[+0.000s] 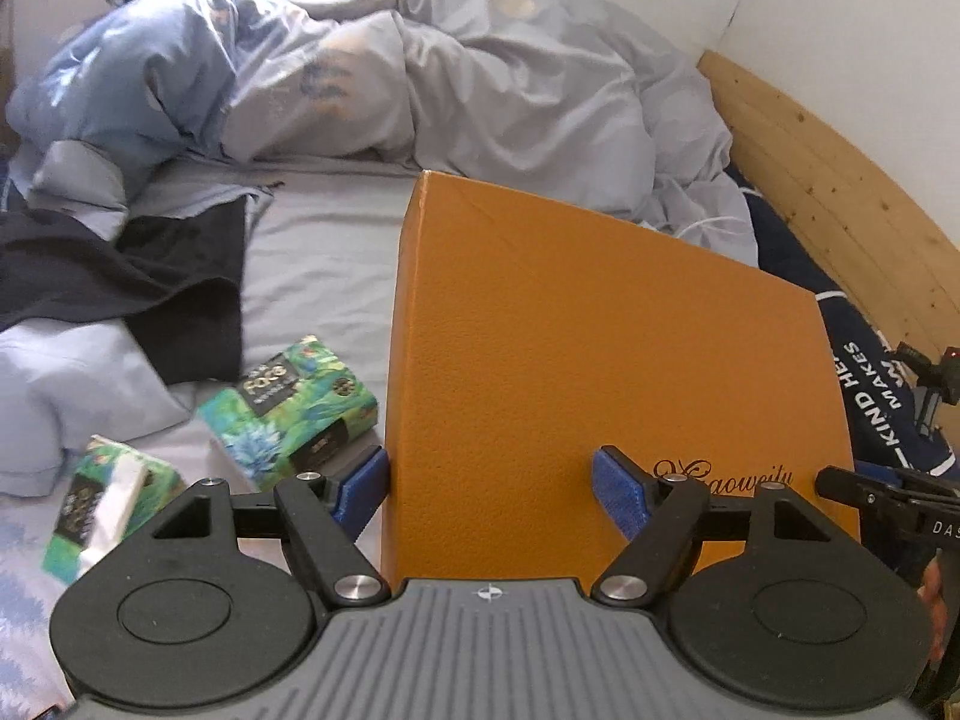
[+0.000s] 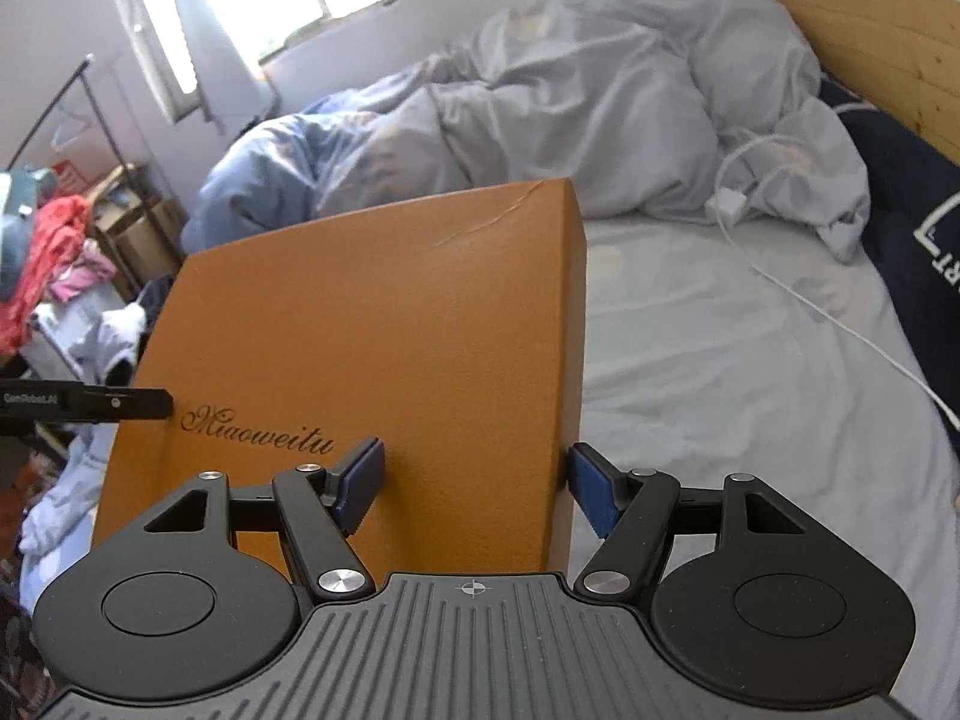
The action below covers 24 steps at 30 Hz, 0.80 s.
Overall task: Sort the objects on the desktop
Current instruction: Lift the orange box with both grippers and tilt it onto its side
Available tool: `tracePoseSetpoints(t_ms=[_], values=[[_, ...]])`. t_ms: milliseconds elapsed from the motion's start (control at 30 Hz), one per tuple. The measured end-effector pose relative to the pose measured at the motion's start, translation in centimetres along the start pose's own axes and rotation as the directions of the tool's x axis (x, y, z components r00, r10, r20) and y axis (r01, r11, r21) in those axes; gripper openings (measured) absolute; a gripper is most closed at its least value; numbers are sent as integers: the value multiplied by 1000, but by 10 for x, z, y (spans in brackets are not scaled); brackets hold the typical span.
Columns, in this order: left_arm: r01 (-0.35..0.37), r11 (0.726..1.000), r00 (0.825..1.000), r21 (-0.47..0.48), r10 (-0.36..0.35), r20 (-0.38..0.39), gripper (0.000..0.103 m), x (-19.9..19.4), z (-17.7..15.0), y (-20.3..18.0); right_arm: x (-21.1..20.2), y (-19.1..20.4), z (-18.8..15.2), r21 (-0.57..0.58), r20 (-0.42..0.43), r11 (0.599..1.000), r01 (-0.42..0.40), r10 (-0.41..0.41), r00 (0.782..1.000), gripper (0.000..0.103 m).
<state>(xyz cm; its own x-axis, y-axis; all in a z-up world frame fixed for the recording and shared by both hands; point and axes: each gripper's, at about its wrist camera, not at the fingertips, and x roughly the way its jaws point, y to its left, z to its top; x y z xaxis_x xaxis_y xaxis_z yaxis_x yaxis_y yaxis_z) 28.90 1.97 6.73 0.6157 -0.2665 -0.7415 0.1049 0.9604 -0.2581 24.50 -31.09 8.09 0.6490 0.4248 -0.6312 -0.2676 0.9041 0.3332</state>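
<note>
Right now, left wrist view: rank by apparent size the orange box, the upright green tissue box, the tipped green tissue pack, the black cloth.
1. orange box, but nearest the camera, so inflated.
2. black cloth.
3. upright green tissue box.
4. tipped green tissue pack; close to the box, unsure.

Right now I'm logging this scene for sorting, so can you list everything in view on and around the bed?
Orange textured cardboard box: one, orange, centre of bed, between both tongs.
Green floral printed cartons: two, green and blue, on the sheet left of the box.
Crumpled light-blue duvet: one, pale blue, far end of bed.
Dark navy garment: one, left on the sheet.
Navy printed pillow: one, right by the wooden headboard.
White charging cable: one, right on the sheet.
Clothes pile: red and pink, far left beside the bed.
Left tongs: open, straddling the box's left edge.
Right tongs: open, straddling its right edge.
</note>
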Motion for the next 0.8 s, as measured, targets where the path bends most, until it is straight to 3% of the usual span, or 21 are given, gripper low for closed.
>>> tracePoseSetpoints(t_ms=[433,800], values=[[-19,1000,992,-22,21,120,77,-99,-32,15,-55,65,-9,-80,25,996,-43,45,999,70],[-54,998,980,-46,61,190,75,-156,-70,31,-83,115,-42,-113,7,991,-76,77,997,70]])
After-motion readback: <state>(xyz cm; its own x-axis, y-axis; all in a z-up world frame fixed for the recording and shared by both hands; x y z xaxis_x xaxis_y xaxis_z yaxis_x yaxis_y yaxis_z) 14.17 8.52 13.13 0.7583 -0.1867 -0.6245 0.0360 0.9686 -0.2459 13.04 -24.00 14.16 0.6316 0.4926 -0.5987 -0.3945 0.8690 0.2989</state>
